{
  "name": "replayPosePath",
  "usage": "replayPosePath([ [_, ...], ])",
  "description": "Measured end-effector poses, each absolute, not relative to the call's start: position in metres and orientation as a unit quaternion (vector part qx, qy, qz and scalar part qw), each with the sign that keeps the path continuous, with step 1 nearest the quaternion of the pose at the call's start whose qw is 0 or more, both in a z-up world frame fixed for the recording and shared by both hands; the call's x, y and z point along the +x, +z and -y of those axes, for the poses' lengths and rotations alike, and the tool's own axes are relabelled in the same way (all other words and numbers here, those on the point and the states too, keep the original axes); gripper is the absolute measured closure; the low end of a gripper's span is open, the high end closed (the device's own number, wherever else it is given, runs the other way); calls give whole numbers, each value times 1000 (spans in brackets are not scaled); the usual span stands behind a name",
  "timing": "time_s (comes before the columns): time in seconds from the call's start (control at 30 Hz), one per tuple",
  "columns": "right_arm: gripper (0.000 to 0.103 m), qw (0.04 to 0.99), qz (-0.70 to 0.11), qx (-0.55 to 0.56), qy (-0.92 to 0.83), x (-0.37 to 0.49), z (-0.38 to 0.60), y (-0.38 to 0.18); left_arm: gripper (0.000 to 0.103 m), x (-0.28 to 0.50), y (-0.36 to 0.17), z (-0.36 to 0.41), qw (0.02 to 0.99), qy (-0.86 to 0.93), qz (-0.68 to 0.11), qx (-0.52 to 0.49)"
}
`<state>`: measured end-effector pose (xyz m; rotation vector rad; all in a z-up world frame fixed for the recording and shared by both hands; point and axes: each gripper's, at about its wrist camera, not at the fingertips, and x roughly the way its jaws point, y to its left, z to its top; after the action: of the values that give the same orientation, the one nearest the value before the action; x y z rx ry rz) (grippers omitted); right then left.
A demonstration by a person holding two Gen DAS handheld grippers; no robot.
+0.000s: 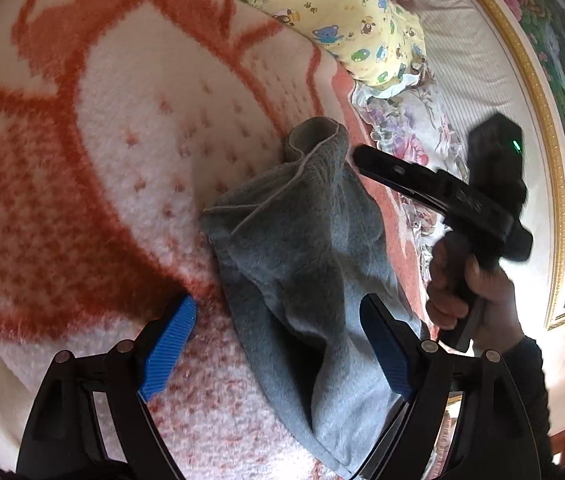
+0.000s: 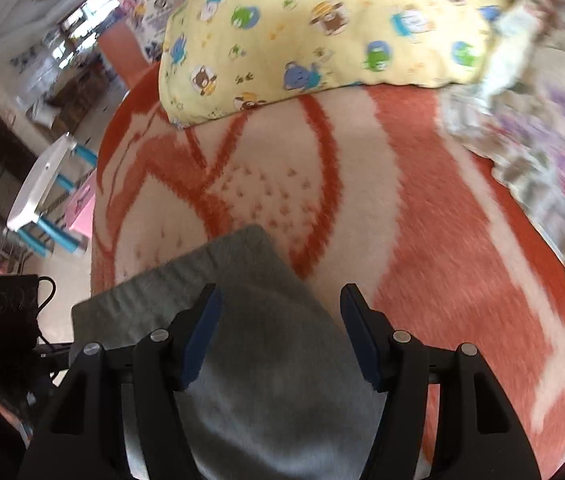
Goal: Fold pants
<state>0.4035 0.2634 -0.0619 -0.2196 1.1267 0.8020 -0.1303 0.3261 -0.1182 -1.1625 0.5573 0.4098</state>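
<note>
pants (image 1: 302,248): bunched grey on the blanket (image 1: 82,160), not yet flat
left hand-held gripper (image 1: 278,344): spread, astride the cloth, pinching nothing
right hand-held gripper (image 2: 278,336): spread above the pants, probably to grasp

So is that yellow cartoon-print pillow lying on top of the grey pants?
No. The yellow pillow lies at the far end of the orange-and-white blanket, well apart from the grey pants.

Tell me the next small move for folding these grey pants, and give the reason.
Probably lower the left gripper and close it on the near part of the grey pants. Its blue pads stand wide apart, with the right pad over the cloth and nothing gripped. The pants lie bunched on the orange and white blanket, one cuff curled open at the far end. The right gripper is open above them too.
</note>
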Motion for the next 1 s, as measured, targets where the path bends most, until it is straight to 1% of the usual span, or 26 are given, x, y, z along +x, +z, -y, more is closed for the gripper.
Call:
replayPosePath([
  [0.13, 41, 745, -534, -135, 376, 415, -291, -84, 18, -115, -114, -324, 794, 205, -277, -501],
  [0.2, 49, 738, -538, -143, 382, 415, -300, -95, 20, -109, -112, -323, 801, 210, -281, -485],
  [0.23, 60, 741, -532, -146, 383, 413, -301, -96, 21, -107, -112, -323, 804, 212, -280, -480],
  [0.27, 72, 740, -530, -136, 392, 412, -301, -94, 31, -106, -112, -323, 807, 215, -276, -476],
  [0.3, 78, 737, -533, -125, 397, 411, -300, -94, 50, -104, -112, -325, 810, 219, -275, -470],
  [0.33, 90, 741, -530, -124, 394, 410, -298, -92, 58, -101, -112, -327, 810, 218, -277, -468],
  [0.37, 95, 744, -525, -129, 393, 407, -297, -90, 71, -99, -113, -329, 810, 214, -279, -469],
  [0.4, 95, 749, -521, -129, 390, 404, -294, -87, 79, -99, -114, -331, 811, 207, -277, -473],
  [0.5, 96, 768, -504, -88, 386, 396, -277, -69, 88, -98, -113, -331, 811, 187, -267, -486],
  [0.77, 96, 817, -444, -9, 368, 354, -213, -11, 89, -86, -65, -299, 842, 144, -237, -462],
  [0.9, 96, 841, -412, 39, 348, 327, -164, 14, 89, -74, -42, -271, 861, 118, -238, -433],
  [1.0, 96, 853, -399, 68, 330, 307, -136, 22, 89, -67, -31, -247, 873, 96, -244, -412],
])
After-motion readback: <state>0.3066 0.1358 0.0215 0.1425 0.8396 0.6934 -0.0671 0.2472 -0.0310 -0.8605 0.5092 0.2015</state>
